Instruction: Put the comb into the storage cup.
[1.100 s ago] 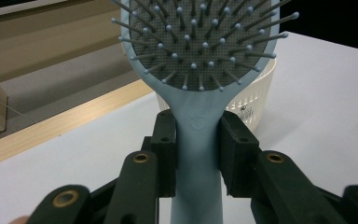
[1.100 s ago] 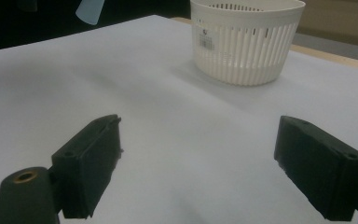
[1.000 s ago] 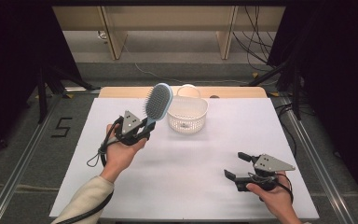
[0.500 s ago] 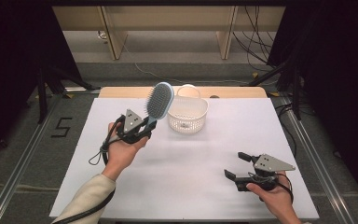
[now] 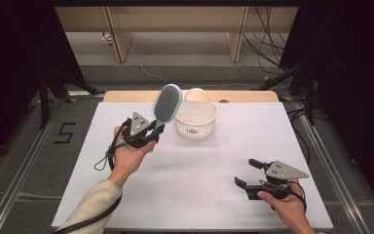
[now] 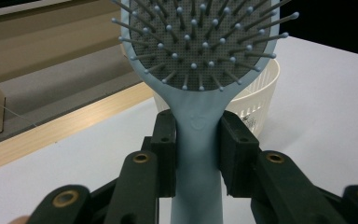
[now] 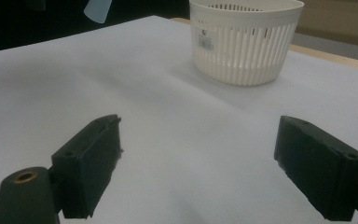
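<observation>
White sheeting covers the counter [image 5: 190,190] we work at, with a wooden strip along its far edge and dark floor and cabling beyond. On it, toward the far middle, stands our white slatted basket [image 5: 196,122], upright and, as far as we can see from above, with nothing in it. Next in size comes the pale blue hairbrush [image 5: 167,104], which we hold up off the surface just left of the basket, bristle head raised and tilted toward the rim but not yet over the opening. Our left claw [image 5: 152,132] is clamped on the brush handle, both black pads pressed against its sides just below the head, as the left gripper view [image 6: 198,149] shows plainly. Our right claw [image 5: 247,173] rests low near the front right of the counter, well apart from everything, its jaws spread wide with only bare sheet between them. We judge the pick-up done and the carry mostly done; what remains is to bring the brush over the basket, lower it in and let go.
</observation>
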Demonstrator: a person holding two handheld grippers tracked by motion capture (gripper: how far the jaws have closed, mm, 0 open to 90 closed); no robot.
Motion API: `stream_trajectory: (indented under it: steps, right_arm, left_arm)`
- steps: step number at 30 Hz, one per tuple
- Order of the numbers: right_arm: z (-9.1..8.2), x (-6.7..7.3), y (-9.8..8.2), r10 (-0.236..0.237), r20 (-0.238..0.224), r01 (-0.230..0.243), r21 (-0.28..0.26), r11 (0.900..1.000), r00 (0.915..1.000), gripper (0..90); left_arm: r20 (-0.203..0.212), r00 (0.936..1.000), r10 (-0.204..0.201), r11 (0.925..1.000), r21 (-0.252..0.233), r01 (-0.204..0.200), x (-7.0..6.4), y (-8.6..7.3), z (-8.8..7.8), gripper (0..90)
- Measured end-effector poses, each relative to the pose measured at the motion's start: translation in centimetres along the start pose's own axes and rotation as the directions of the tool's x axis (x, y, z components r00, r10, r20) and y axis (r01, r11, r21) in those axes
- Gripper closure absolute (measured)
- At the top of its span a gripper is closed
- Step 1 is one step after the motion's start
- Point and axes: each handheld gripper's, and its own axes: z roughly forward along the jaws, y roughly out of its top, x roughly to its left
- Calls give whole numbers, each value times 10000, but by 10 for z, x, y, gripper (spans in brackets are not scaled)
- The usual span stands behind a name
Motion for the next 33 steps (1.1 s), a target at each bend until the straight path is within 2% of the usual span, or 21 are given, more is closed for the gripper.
stream_trajectory:
  steps: [33]
  right_arm:
    - [0,0,0,28,3,-27,-30,10000,10000,154]
  left_arm:
    - [69,9999,-115,9997,-207,117,0,8,7,698]
